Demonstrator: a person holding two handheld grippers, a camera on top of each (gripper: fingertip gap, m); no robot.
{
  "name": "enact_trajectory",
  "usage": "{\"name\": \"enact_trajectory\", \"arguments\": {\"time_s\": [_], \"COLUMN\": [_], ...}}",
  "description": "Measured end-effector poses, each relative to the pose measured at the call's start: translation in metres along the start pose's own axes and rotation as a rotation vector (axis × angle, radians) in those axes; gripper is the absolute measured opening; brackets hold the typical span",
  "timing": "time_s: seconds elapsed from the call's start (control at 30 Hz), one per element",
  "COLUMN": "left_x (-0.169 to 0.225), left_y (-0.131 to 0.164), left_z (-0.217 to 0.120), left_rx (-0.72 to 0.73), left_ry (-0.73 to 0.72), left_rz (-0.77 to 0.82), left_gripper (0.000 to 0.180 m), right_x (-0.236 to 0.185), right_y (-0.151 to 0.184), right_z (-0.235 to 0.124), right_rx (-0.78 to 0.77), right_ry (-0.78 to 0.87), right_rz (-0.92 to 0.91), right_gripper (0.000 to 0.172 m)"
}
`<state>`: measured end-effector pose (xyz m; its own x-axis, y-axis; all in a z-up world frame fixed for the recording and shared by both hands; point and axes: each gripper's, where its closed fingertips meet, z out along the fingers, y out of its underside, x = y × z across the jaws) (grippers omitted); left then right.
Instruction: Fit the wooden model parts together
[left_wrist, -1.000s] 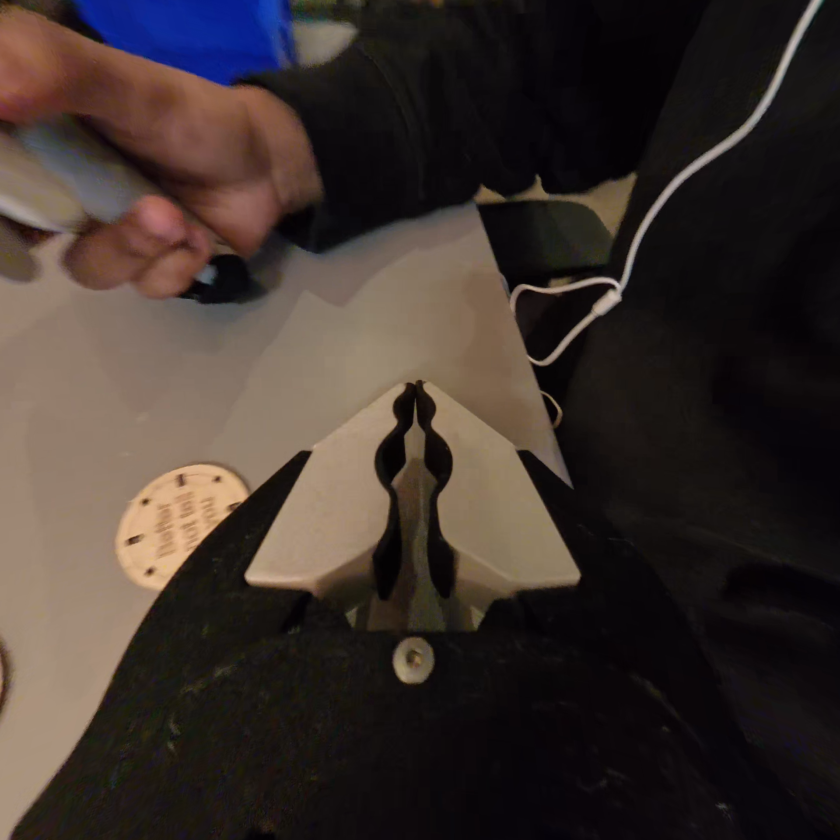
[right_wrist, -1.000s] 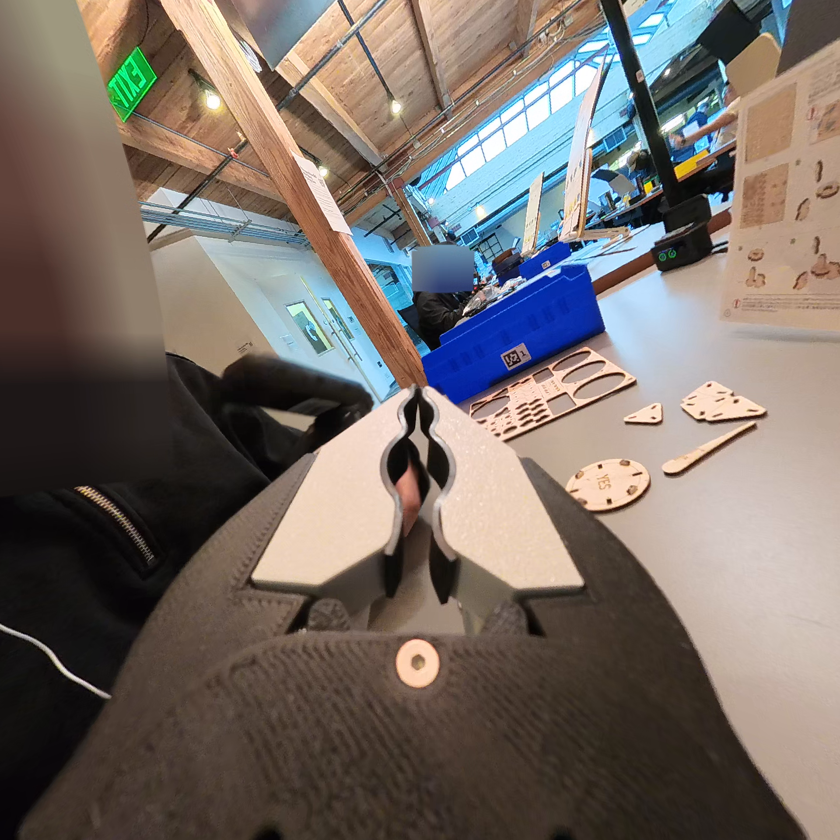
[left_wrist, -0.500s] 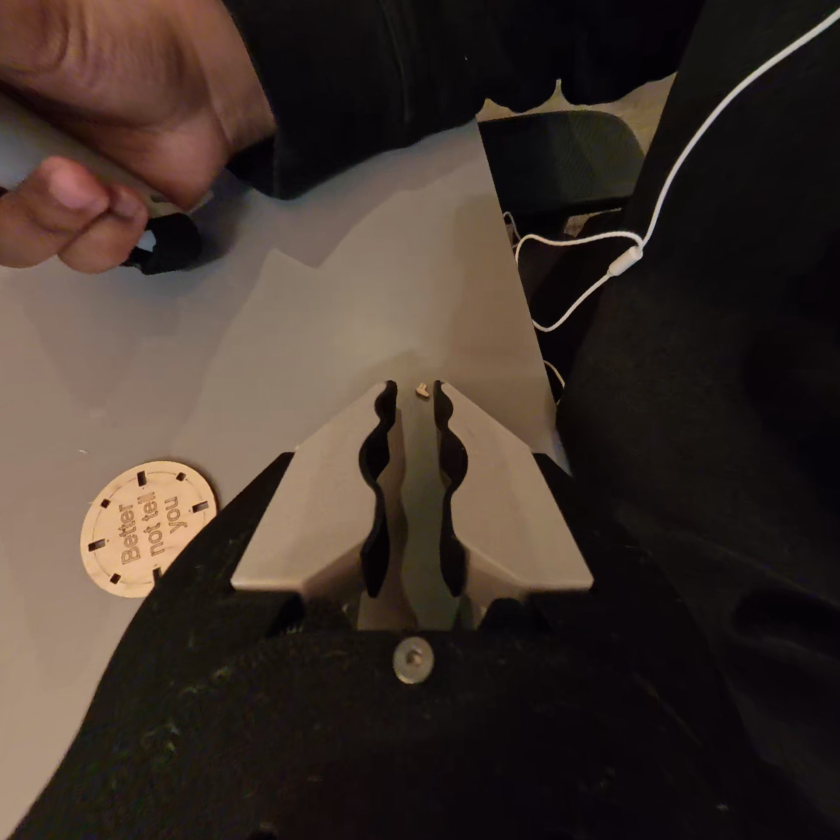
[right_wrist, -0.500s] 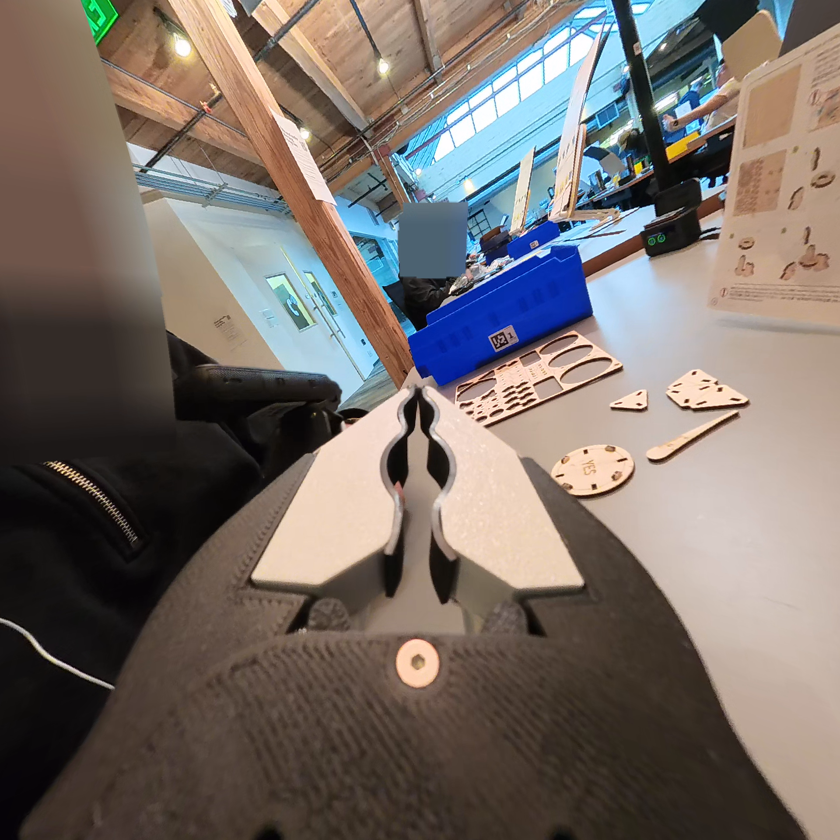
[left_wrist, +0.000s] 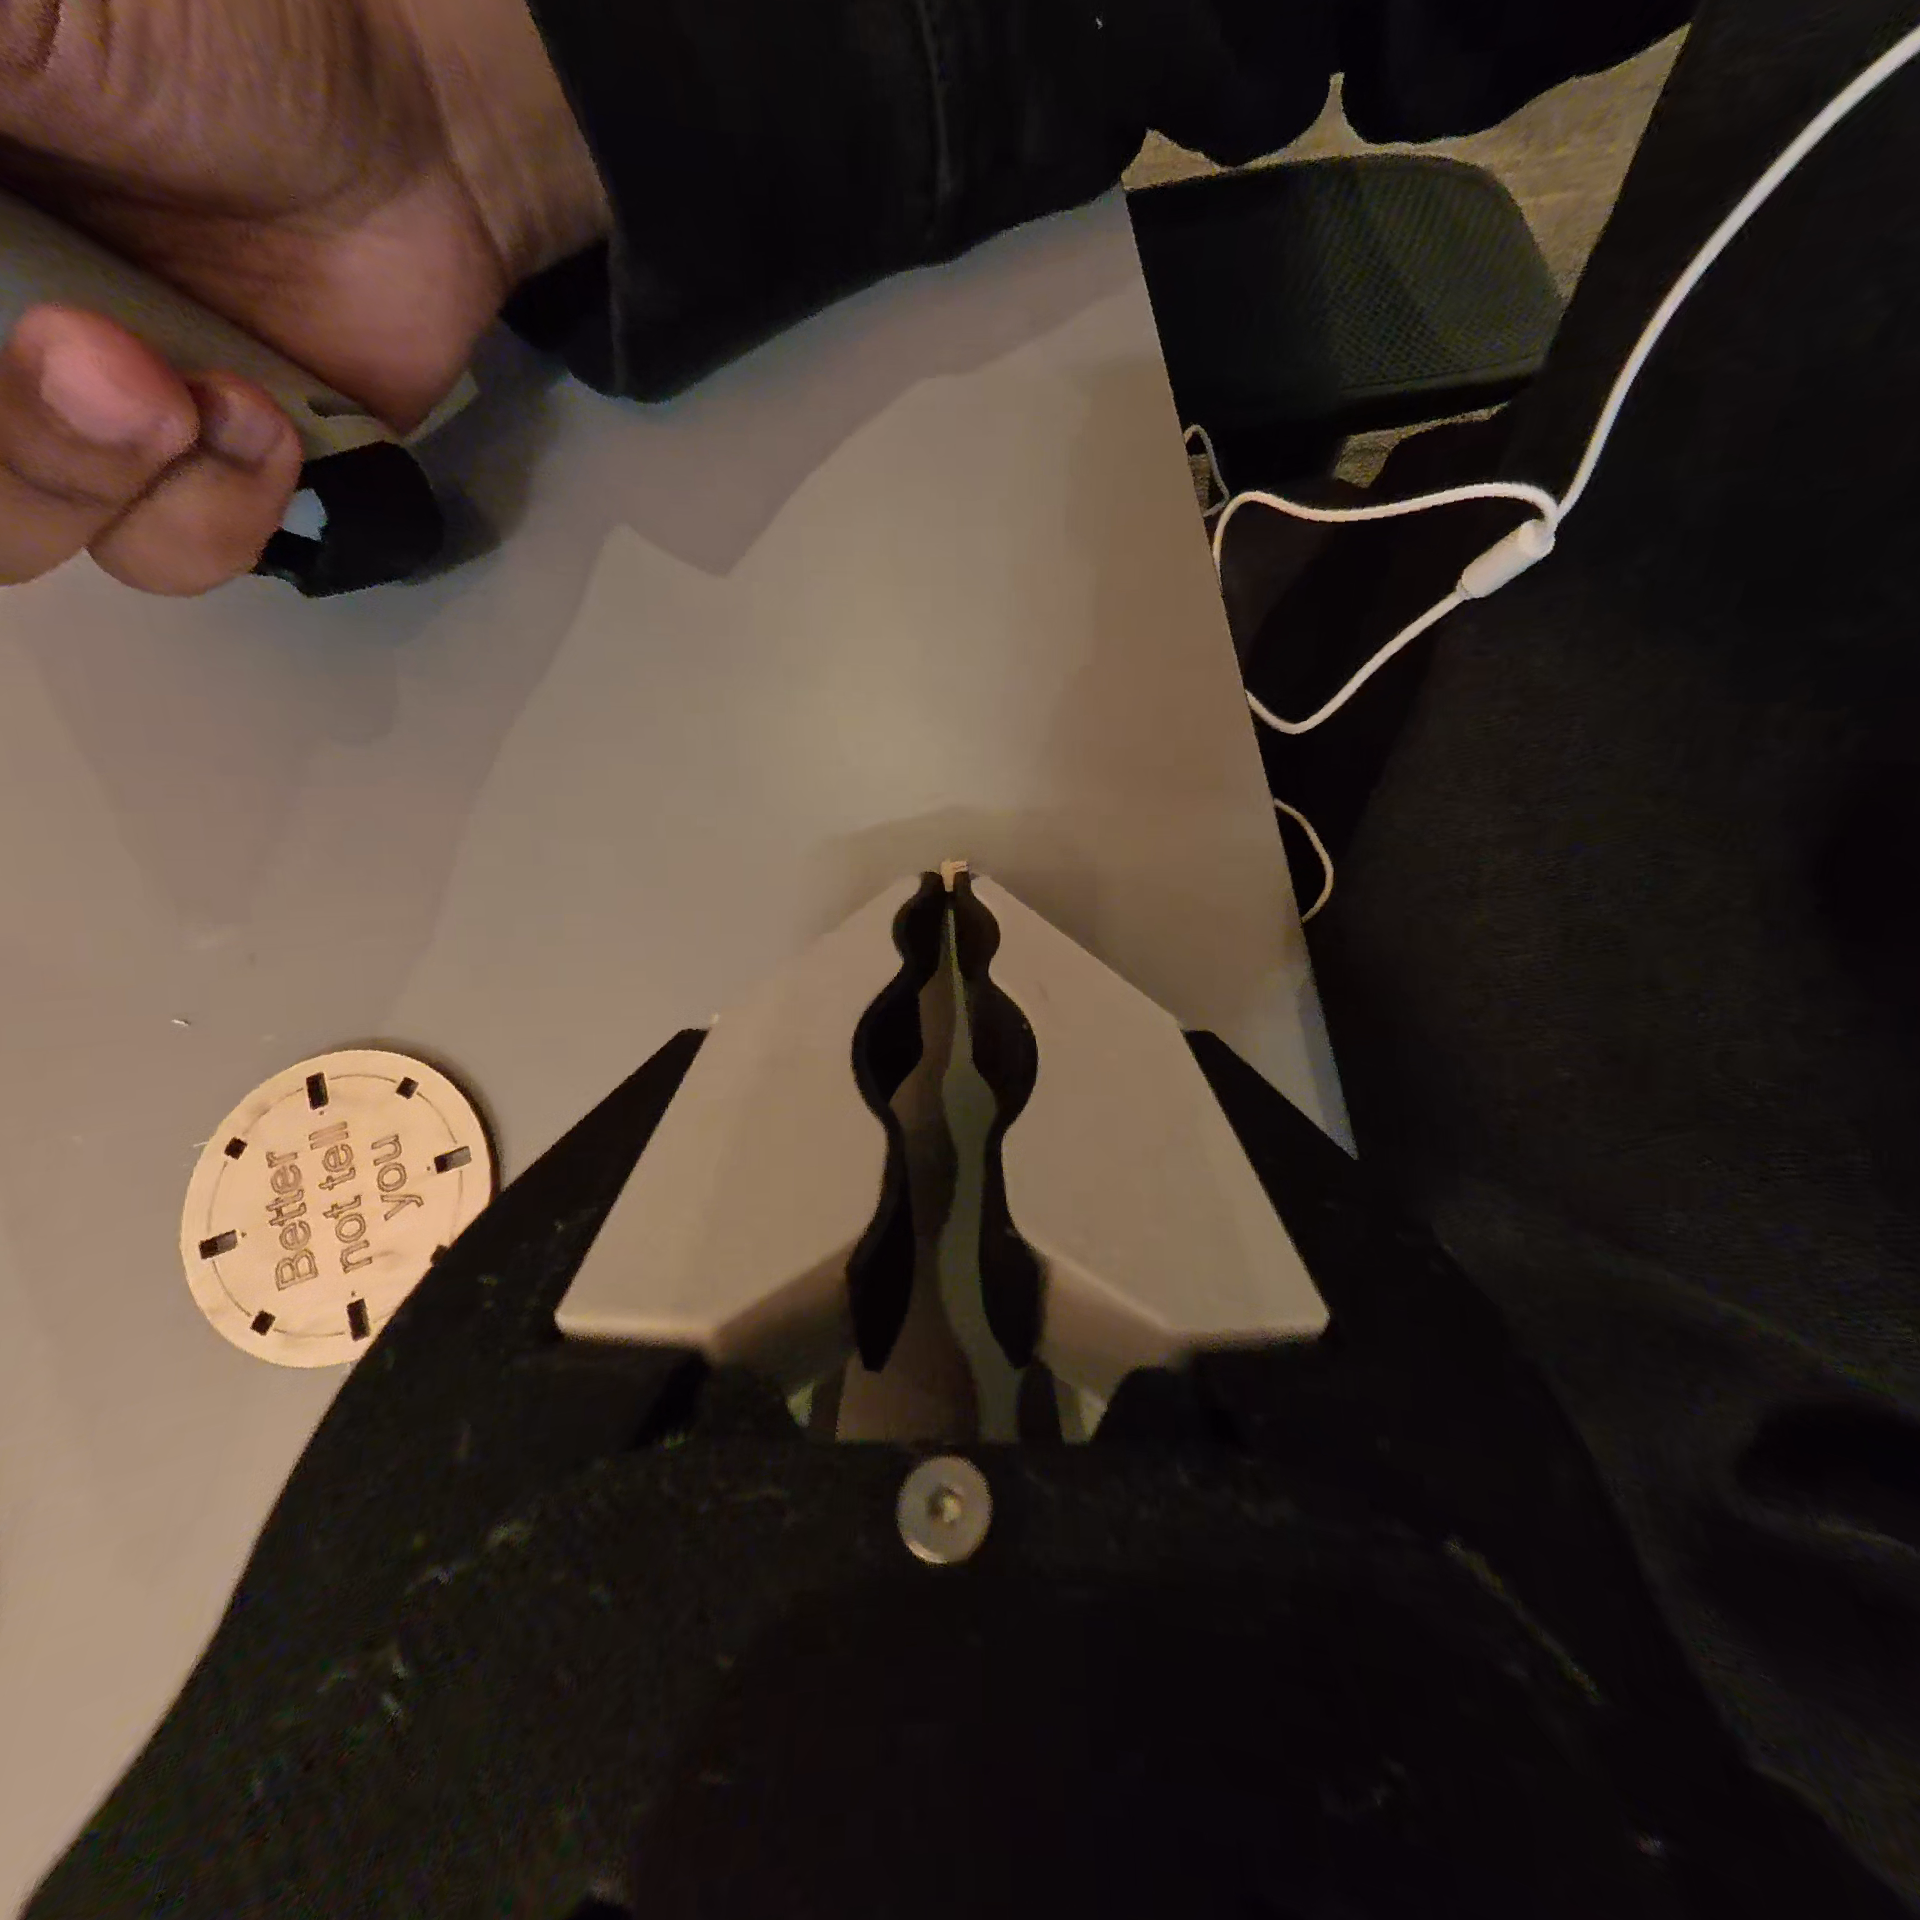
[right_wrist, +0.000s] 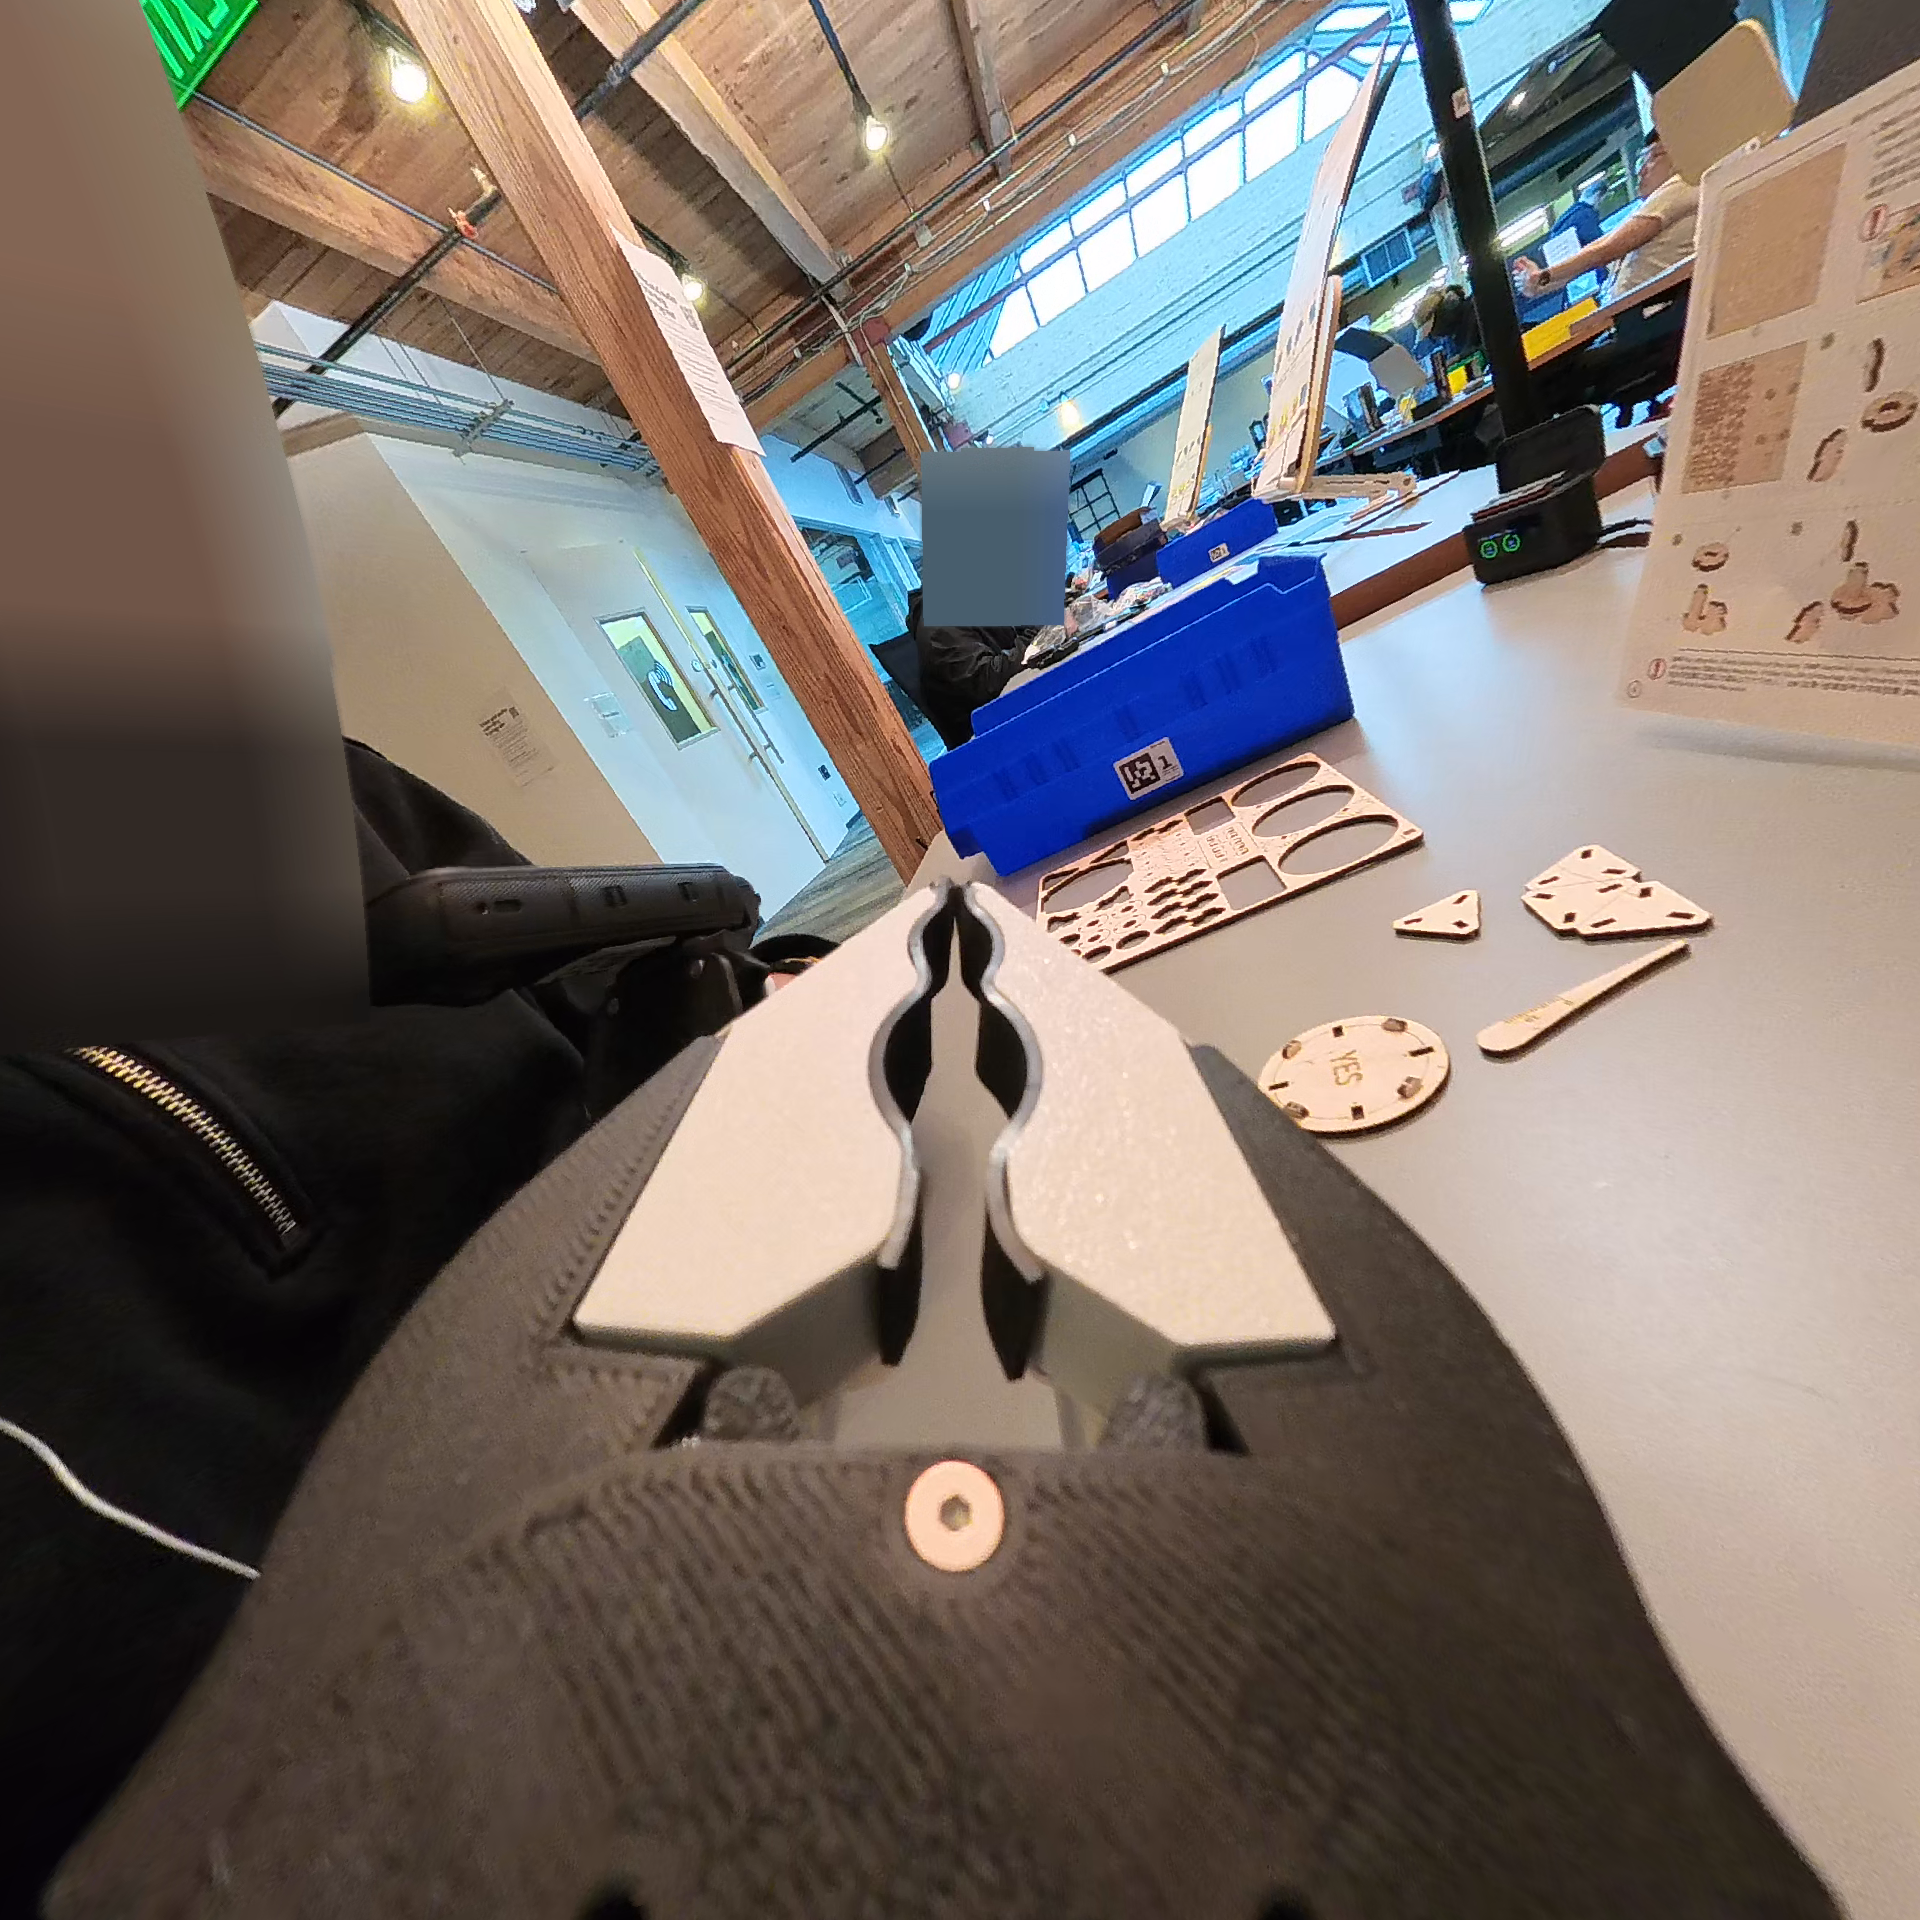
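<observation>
You're working over a plain grey table (right_wrist: 1558, 1351). In your right wrist view, a round wooden disc (right_wrist: 1353, 1073) lies at about three o'clock from the fingertips, a wooden stick (right_wrist: 1579, 998) just beyond it. At two o'clock lie a small wooden triangle (right_wrist: 1439, 916), a stack of angular wooden plates (right_wrist: 1614, 906), the punched-out wooden sheet (right_wrist: 1226, 868), and a blue bin (right_wrist: 1143, 743). In your left wrist view, a second engraved disc (left_wrist: 338, 1208) lies at eight o'clock.
</observation>
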<state>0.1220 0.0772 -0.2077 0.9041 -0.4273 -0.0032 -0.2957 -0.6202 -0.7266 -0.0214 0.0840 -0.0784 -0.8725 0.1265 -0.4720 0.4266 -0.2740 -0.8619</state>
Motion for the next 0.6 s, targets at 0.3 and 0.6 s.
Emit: {"name": "enact_trajectory", "arguments": {"time_s": [0.3, 0.6], "left_x": [-0.056, -0.086], "left_y": [-0.022, -0.042], "left_z": [-0.052, -0.116], "left_rx": [0.337, 0.804], "left_ry": [-0.150, 0.065], "left_rz": [-0.182, -0.594], "left_gripper": [0.000, 0.000], "right_x": [0.000, -0.024], "right_y": [-0.004, 0.021], "right_z": [0.001, 0.006], "right_rx": [0.003, -0.150], "right_ry": [-0.008, -0.005], "right_rz": [-0.036, -0.469], "right_gripper": [0.000, 0.005]}}
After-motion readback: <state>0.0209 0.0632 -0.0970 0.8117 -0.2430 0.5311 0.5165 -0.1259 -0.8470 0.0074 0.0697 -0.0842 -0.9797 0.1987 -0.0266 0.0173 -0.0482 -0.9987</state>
